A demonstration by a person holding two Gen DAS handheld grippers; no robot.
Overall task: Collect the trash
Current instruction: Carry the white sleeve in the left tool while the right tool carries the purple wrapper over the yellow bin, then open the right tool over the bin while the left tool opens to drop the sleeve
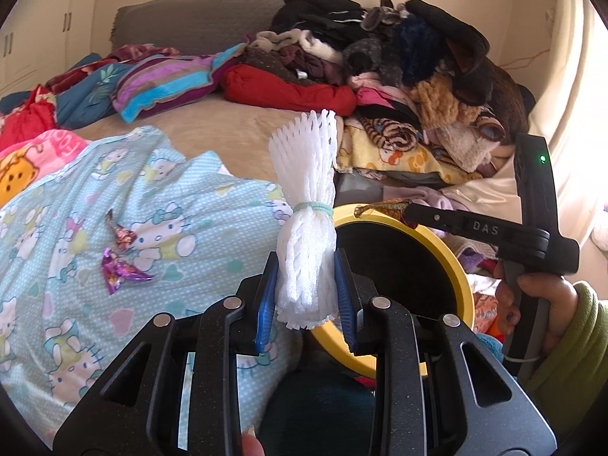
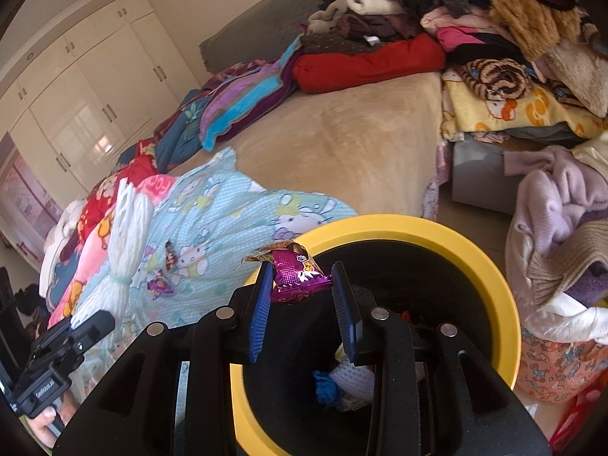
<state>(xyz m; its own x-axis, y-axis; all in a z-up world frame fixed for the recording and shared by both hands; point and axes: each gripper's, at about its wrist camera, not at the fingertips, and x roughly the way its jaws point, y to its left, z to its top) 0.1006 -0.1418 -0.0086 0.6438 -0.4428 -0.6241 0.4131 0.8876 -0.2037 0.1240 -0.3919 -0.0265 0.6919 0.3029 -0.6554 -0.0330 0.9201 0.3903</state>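
Room: a bedroom was seen, with a beige bed (image 2: 342, 133) heaped with clothes (image 1: 399, 49) along the far side and pale wardrobe doors behind.
Bed cover: a light blue cartoon quilt (image 1: 114, 209) was spread over the near part of the bed.
Bin: a black bin with a yellow rim (image 2: 494, 266) was placed beside the bed, with some rubbish already visible at its bottom.
Left claw (image 1: 306, 292): it was closed partway on a white foam net (image 1: 304, 205) tied with a pale green band; the net was held upright, near the bin rim but not yet over the opening.
Right claw (image 2: 302, 296): it was closed partway on a purple snack wrapper (image 2: 296, 273), held over the bin mouth close to the near rim.
Trash left: two small purple candy wrappers (image 1: 121, 258) were still lying on the quilt, well apart from both claws.
Risk, wrapper: if released so near the rim, the light wrapper could be caught on the edge or fall outside.
Risk, net: only its lower end was pinched, so the tall net could be tipped out by a quick swing.
Risk, crowding: both claws were brought close to one bin, so a knock between them was judged possible.
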